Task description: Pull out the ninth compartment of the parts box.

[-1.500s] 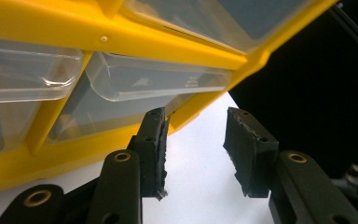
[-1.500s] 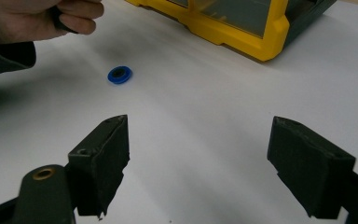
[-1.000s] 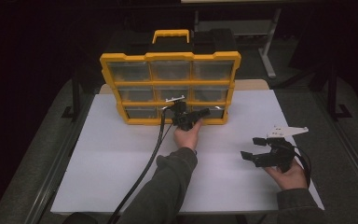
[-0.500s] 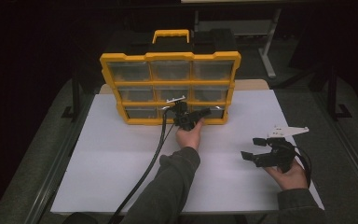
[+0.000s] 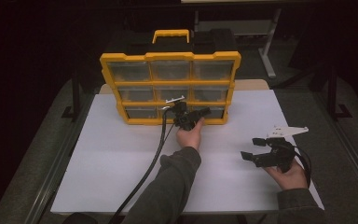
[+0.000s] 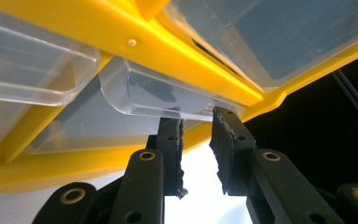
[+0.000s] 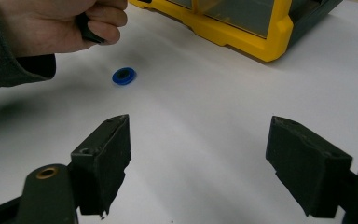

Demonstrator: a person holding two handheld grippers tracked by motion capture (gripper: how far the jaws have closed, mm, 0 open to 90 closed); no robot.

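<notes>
Drawer cabinet [image 5: 169,88]: I see the yellow organiser with clear drawers in three rows standing upright at the far edge of the white table top [image 5: 121,158], its black and yellow carry handle on top.
Table top: from the high view it is a pale sheet running from the cabinet's foot back to my side, with both of my forearms lying over it.
Bottom-row drawer [image 6: 154,95]: this is the clear bin I am working on, in the cabinet's lowest row, around its middle. In the left gripper view its moulded lip juts out toward the camera under a yellow crossbar.
Left gripper [image 5: 189,117]: I hold it right up against the cabinet's bottom row. Its jaws have just been closing and now stand narrow, with their tips [image 6: 198,122] at the lower edge of the drawer's lip. A slim gap of daylight shows between the pads lower down, and I cannot tell whether the pads actually pinch the lip.
Right gripper [image 5: 261,156]: I keep it low over the table's right part, well apart from the cabinet. In the right gripper view its jaws [image 7: 199,161] are spread wide over bare table with nothing between them.
Blue disc [image 7: 124,76]: a small round blue piece lies flat on the table, just below my left hand [image 7: 58,25] in the right gripper view.
</notes>
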